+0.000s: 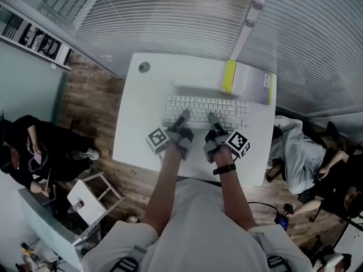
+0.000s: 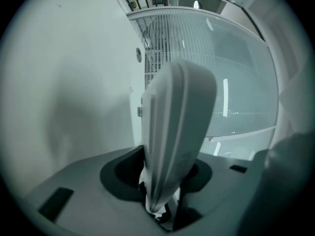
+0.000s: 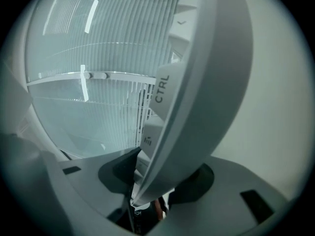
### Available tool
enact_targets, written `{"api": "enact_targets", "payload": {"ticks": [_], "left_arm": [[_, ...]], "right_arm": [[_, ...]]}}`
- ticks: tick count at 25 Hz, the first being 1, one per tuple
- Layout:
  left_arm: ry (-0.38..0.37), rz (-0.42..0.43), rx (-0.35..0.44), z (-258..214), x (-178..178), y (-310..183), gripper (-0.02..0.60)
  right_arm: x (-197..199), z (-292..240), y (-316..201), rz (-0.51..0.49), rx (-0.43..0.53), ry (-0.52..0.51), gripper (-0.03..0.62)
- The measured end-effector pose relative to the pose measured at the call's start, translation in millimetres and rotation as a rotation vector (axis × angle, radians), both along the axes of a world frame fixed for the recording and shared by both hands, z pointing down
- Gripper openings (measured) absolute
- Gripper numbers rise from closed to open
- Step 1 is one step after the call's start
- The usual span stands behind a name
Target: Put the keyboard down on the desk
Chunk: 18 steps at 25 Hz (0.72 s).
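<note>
- Two tongs, one in each hand. The left tongs [image 1: 182,117] are narrowly parted and pinch the near edge of the keyboard [image 1: 207,107], left of its middle.
- The right tongs [image 1: 211,119] pinch the same near edge just beside them, by the CTRL key, jaws parted only by the keyboard's thickness.
- One white keyboard, held over the middle of the one white bench [image 1: 133,135]; its shadow falls on the bench just beyond it.
- One flat pack [image 1: 248,82] with a yellow edge lies beyond the keyboard, at the bench's far right.
- One round cap [image 1: 144,67] sits in the bench's far left corner.
</note>
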State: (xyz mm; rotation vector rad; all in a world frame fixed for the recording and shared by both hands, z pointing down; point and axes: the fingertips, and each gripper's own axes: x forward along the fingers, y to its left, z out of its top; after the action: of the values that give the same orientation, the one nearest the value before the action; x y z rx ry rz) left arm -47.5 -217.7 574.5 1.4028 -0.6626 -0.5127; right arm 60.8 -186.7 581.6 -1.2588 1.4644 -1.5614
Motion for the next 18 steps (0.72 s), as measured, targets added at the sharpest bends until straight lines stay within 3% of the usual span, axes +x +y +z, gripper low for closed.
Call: {"api": "enact_targets", "payload": {"ticks": [9, 13, 18], "left_arm": [[-0.022, -0.006, -0.12, 44.4, -2.5, 4.4, 0.147], [0.012, -0.022, -0.166, 52.4, -2.8, 7.8, 0.147], [0.016, -0.026, -0.2, 59.3, -4.8, 11.9, 0.146]], "right_arm": [[1.1, 37.5, 2.9, 0.021, -0.115, 0.002, 0.163], [0.9, 42.3, 3.8, 0.013, -0.131, 0.026, 0.163], [-2.8, 37.3, 14.7, -0.027, -0.109, 0.071, 0.227]]}}
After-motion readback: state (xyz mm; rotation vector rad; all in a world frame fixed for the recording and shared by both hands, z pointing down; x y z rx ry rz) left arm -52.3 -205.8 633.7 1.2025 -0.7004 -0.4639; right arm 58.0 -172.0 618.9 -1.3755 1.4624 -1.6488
